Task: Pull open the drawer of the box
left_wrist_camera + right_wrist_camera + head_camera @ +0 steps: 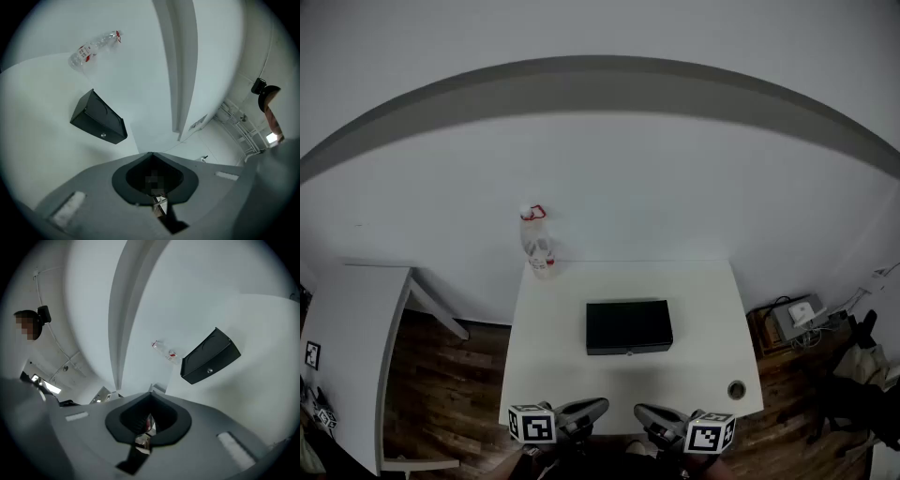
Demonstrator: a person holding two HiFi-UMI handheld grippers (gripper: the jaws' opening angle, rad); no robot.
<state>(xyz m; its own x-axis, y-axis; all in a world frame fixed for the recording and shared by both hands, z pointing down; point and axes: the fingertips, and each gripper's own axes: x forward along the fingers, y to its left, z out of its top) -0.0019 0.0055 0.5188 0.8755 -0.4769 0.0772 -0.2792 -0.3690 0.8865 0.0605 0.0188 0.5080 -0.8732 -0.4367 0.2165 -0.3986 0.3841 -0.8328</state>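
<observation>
L gripper [602, 407] & R gripper [640, 412] both closed, empty, well apart from box [628, 326]

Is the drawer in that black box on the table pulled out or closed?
Closed. The drawer front sits flush with the black box. Only its small knob sticks out.

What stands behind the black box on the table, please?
A clear plastic bottle with a red cap stands near the table's far edge, apart from the box. The box's rear face itself is hidden.
</observation>
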